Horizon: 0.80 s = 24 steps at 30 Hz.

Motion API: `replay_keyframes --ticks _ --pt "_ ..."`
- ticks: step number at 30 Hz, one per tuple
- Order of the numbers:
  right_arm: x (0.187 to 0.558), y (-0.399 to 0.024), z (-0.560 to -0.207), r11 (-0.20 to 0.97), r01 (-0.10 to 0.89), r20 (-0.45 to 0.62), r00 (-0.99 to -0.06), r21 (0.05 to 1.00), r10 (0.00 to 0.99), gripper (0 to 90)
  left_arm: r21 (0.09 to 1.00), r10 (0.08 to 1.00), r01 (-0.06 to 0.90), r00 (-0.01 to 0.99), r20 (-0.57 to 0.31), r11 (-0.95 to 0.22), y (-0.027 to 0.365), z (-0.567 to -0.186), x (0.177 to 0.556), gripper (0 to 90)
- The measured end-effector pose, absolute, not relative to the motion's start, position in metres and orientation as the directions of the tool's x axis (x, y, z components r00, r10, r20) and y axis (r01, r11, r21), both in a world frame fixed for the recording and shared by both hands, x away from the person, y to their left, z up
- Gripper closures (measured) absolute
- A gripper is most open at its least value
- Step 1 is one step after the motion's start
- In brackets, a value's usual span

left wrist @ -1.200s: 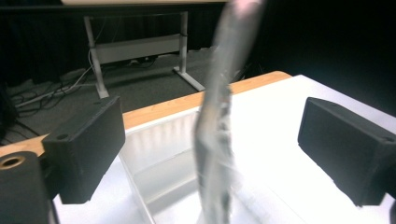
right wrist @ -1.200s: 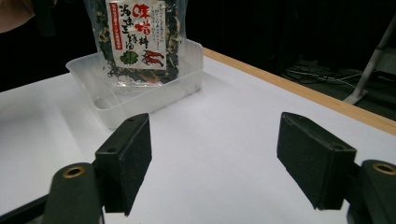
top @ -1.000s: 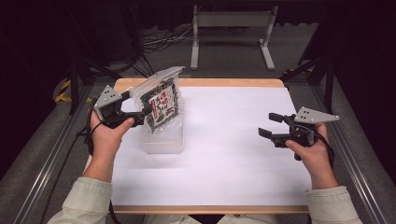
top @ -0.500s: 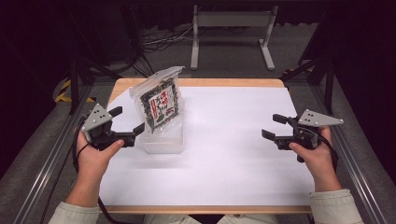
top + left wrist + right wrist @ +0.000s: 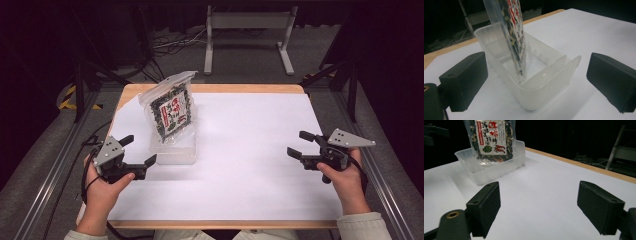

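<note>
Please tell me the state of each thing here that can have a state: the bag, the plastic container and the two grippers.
Snack bag: sealed, standing tilted inside the container.
Clear container: lidless, upright on the white table.
Left gripper: open, beside the container, holding nothing.
Right gripper: jaws just opened wider, nothing between them.

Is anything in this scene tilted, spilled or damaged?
Only one thing: the snack bag stands in the clear plastic tray but leans to one side, its top reaching past the tray's rim. Nothing looks spilled or torn.
</note>
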State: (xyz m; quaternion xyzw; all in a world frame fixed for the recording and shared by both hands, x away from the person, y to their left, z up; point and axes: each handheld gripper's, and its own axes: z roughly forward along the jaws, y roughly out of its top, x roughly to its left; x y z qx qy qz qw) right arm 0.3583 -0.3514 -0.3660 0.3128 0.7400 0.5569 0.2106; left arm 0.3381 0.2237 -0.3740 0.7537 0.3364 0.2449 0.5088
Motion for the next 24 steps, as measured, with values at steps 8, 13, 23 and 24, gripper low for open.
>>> replay_keyframes --ticks 8,13,23,24 --pt "0.353 -0.351 -0.384 0.176 0.218 0.029 -0.701 0.960 0.712 17.3 0.927 0.758 0.307 0.651 -0.039 -0.216 0.228 -0.407 0.334 4.7" --pt "0.350 -0.350 -0.400 0.174 0.219 0.023 -0.682 0.960 0.731 16.8 0.920 0.778 0.343 0.624 -0.073 -0.188 0.229 -0.423 0.334 5.0" --pt "0.346 -0.351 -0.421 0.172 0.242 0.034 -0.666 0.955 0.746 16.2 0.922 0.783 0.339 0.619 -0.066 -0.190 0.227 -0.428 0.336 5.4" --pt "0.345 -0.351 -0.420 0.163 0.239 0.038 -0.663 0.957 0.748 16.1 0.923 0.784 0.335 0.618 -0.061 -0.192 0.227 -0.428 0.336 5.4"
